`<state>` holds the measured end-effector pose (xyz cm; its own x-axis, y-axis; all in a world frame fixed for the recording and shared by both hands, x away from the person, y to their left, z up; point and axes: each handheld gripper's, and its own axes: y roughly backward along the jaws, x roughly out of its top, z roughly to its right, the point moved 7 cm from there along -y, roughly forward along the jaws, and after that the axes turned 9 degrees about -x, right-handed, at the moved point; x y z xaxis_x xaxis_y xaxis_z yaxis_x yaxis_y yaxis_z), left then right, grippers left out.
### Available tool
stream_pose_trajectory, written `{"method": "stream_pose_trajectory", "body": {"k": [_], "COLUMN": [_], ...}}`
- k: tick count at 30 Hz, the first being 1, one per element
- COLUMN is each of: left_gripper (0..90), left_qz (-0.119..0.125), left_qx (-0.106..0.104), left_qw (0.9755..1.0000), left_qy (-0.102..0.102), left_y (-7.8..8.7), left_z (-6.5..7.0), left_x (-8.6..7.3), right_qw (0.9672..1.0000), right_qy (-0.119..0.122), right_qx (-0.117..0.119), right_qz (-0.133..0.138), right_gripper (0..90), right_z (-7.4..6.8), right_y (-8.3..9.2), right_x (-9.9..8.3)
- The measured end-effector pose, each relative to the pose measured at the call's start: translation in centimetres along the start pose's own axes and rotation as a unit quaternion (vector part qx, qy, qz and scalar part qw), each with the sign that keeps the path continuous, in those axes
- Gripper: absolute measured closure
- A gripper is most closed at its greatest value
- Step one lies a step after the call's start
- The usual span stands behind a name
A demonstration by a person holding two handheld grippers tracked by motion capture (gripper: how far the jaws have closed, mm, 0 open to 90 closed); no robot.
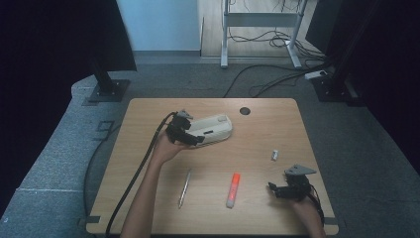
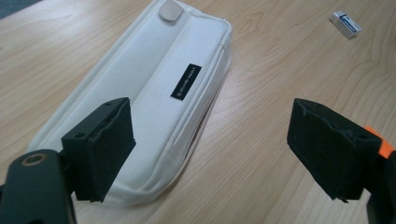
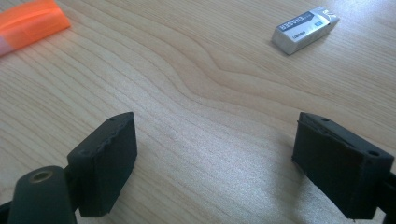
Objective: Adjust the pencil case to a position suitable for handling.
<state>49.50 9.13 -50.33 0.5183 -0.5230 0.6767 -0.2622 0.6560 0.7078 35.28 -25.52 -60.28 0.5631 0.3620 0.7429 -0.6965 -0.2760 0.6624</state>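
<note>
A: Pencil case point(image 2: 163, 93), white, lies on the table point(image 1: 277, 124) just ahead of the left gripper point(image 2: 210, 149), under its left jaw; jaws apart, nothing clamped.

B: Approach step, likely. Next move calls for straddling the case's edge before closing. Right gripper point(image 3: 215, 163) idle, jaws wide over bare wood, eraser point(image 3: 306, 29) beyond.

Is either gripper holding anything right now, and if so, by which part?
Nothing is held. The left gripper stands open over the near end of the white pencil case, pads off it. The right gripper is open over bare table.
</note>
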Motion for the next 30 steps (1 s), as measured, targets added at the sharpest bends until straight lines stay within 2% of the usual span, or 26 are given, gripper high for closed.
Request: {"method": "stream_pose_trajectory", "body": {"k": [4,7,10,11,14,17,21,24,30], "left_gripper": [21.1,22.1,23.0,24.3,24.8,25.7,28.1,28.2,29.1], "left_qz": [-0.019,-0.020,-0.009,-0.014,-0.021,-0.020,-0.026,-0.040,-0.050], "left_qx": [0.012,0.021,0.033,0.036,0.043,0.037,0.050,0.071,0.086], "left_qw": [0.9997,0.9995,0.9993,0.9992,0.9988,0.9990,0.9983,0.9965,0.9950], "left_qy": [0.002,0.005,0.018,0.012,0.007,0.017,0.014,0.016,0.011], "left_y": [-2.0,-2.7,-3.5,-4.2,-4.7,-5.2,-5.4,-5.8,-6.1], "left_z": [-1.2,-1.6,-2.2,-2.3,-2.4,-2.7,-3.1,-3.6,-3.3], "left_x": [-0.7,-0.9,-1.1,-1.3,-1.5,-1.8,-1.9,-2.5,-2.7], "right_qw": [1.0000,1.0000,1.0000,1.0000,1.0000,1.0000,1.0000,1.0000,1.0000], "right_qy": [0.000,0.000,0.000,0.000,0.000,0.000,0.000,0.000,0.000], "right_qx": [0.000,0.001,0.001,0.001,0.001,0.001,0.001,0.001,0.001], "right_qz": [0.000,0.000,0.000,0.000,0.000,0.000,0.000,0.000,0.000], "right_gripper": [13.2,13.2,13.2,13.2,13.2,13.2,13.2,13.2,13.2], "right_z": [0.0,0.0,0.0,0.0,0.0,0.0,0.0,0.0,0.0], "right_y": [0.0,0.0,0.0,0.0,0.0,0.0,0.0,0.0,0.0], "right_x": [0.0,0.0,0.0,0.0,0.0,0.0,0.0,0.0,0.0]}}
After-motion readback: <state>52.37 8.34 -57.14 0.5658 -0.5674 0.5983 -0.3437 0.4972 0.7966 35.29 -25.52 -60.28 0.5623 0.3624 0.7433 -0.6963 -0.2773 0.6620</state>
